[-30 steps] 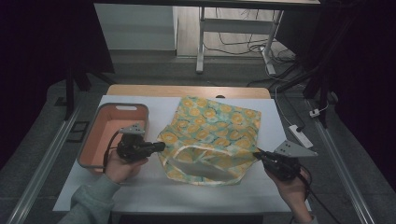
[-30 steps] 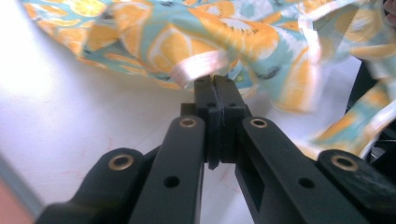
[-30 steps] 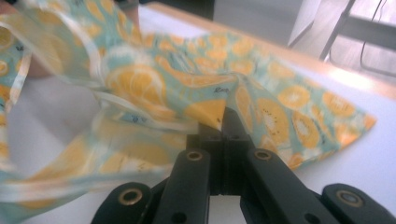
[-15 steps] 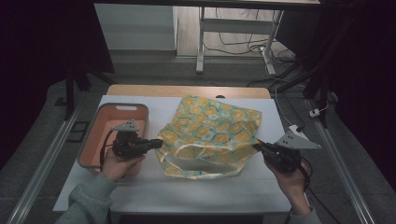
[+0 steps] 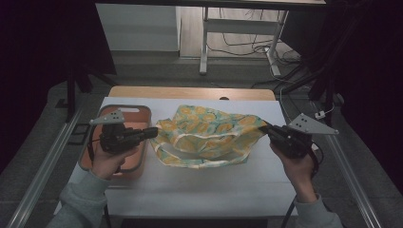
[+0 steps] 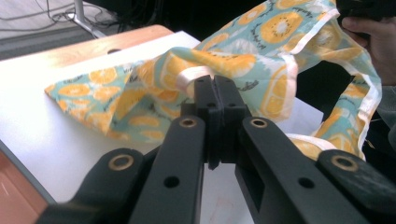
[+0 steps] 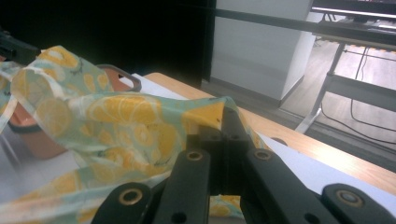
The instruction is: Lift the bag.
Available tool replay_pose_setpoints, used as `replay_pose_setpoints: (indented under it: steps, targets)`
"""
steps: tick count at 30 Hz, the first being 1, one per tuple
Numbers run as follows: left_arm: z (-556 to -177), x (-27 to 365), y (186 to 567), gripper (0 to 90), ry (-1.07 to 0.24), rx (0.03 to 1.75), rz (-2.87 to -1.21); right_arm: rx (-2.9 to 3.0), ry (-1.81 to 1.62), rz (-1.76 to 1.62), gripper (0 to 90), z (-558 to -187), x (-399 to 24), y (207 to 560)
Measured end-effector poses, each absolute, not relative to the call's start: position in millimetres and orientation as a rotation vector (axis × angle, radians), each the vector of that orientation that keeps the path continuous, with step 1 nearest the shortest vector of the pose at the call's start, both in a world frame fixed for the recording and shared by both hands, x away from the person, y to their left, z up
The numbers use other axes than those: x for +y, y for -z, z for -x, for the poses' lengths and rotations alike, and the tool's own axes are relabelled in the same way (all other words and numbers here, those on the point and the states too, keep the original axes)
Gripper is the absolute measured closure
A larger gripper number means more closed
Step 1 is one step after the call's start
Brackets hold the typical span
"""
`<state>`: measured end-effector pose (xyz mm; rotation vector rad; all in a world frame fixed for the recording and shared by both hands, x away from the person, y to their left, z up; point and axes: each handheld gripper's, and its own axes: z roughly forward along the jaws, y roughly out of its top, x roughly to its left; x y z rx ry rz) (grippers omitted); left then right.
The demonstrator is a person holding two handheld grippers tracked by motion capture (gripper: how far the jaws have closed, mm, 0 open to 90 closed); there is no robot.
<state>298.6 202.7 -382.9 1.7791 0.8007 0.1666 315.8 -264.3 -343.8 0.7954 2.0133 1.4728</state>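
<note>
A teal cloth bag (image 5: 209, 135) printed with orange slices, with cream straps, hangs stretched between my two grippers above the white table (image 5: 190, 185). My left gripper (image 5: 153, 132) is shut on the bag's left edge; in the left gripper view its jaws pinch the cloth bag (image 6: 140, 93) near a cream strap (image 6: 194, 74). My right gripper (image 5: 264, 128) is shut on the bag's right corner, and the right gripper view has the cloth bag (image 7: 116, 121) bunched at the closed jaw tips. The bag's lower part still rests on the table.
An orange-brown tray (image 5: 142, 114) stands at the table's left, under my left hand. A wooden strip (image 5: 190, 92) runs along the table's far edge. Metal rails (image 5: 43, 166) flank the table, and a desk frame with cables (image 5: 237, 47) stands beyond.
Both grippers have risen, lifting the bag's two upper corners off the table. The bag has gone from lying flat to hanging stretched, with its top edge pulled taut.
</note>
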Motion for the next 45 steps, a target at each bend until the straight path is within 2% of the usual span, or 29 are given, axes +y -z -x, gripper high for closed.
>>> replay_pose_setpoints:
  steps: [9, 16, 21, 28, 40, 45]
  targets:
    - [-305, 208, 370, 89.3, -0.192, 0.794, -1.732, 1.973, -1.517, -0.815, 89.7, -327, -263, 335]
    - [-295, 221, 323, 89.3, -0.301, 0.738, -1.650, 1.872, -1.540, -0.770, 89.7, -324, -265, 289]
    - [-295, 224, 305, 89.3, -0.333, 0.723, -1.619, 1.835, -1.599, -0.785, 89.7, -332, -265, 273]
    - [-317, 204, 324, 89.3, -0.275, 0.736, -1.650, 1.876, -1.540, -0.880, 89.7, -355, -267, 296]
    - [-379, 185, 356, 89.2, -0.247, 0.869, -1.699, 1.934, -1.389, -1.012, 89.6, -393, -273, 332]
    - [-388, 177, 371, 89.2, -0.216, 0.885, -1.741, 1.979, -1.341, -1.075, 89.5, -408, -275, 354]
